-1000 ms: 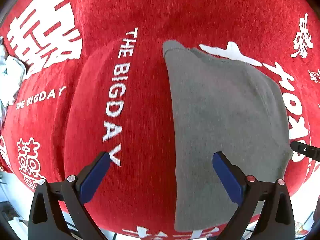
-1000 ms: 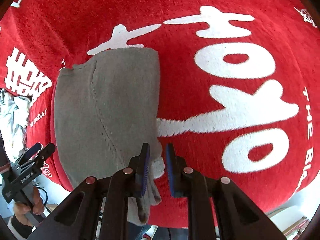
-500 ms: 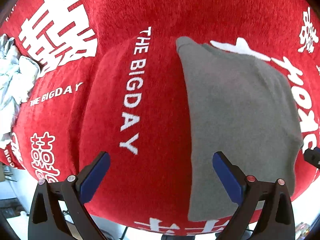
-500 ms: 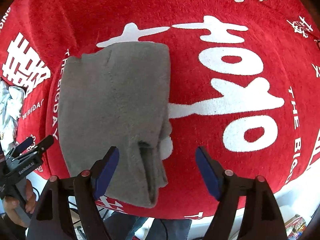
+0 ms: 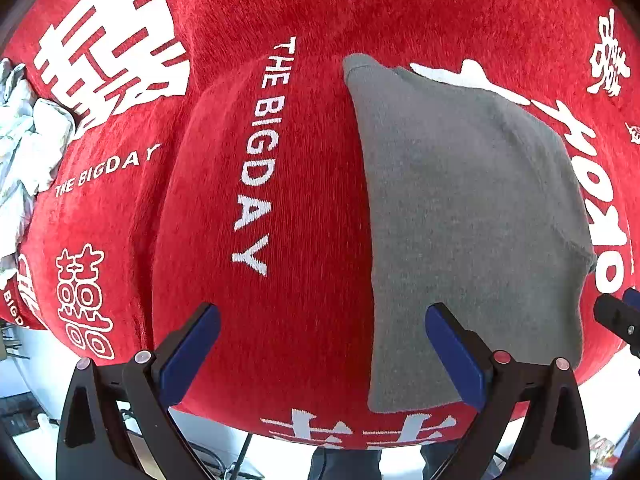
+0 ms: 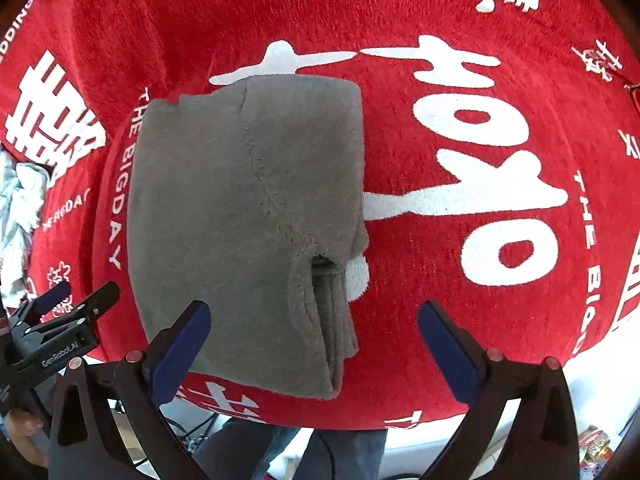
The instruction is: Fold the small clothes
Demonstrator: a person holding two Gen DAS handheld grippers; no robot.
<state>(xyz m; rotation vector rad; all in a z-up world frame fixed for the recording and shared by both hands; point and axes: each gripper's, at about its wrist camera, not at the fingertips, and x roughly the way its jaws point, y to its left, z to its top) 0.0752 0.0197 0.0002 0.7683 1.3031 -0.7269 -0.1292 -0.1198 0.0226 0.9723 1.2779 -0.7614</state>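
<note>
A grey knitted garment (image 6: 248,216) lies folded into a rectangle on the red cloth with white lettering (image 6: 480,240). Its stacked layers show along the right near edge. It also shows in the left wrist view (image 5: 472,224). My right gripper (image 6: 314,344) is open and empty, held above the garment's near right edge. My left gripper (image 5: 322,344) is open and empty, above the garment's left edge and the red cloth (image 5: 280,320). The left gripper also shows at the lower left of the right wrist view (image 6: 68,312).
A crumpled pale cloth (image 5: 24,152) lies at the far left on the red cloth; it also shows in the right wrist view (image 6: 20,200). The table's near edge runs just below both grippers, with floor clutter and a person's legs (image 6: 304,452) beyond it.
My right gripper opened and let go of the garment's edge, then drew back and up. The garment now lies flat. My left gripper stayed open and shifted slightly.
</note>
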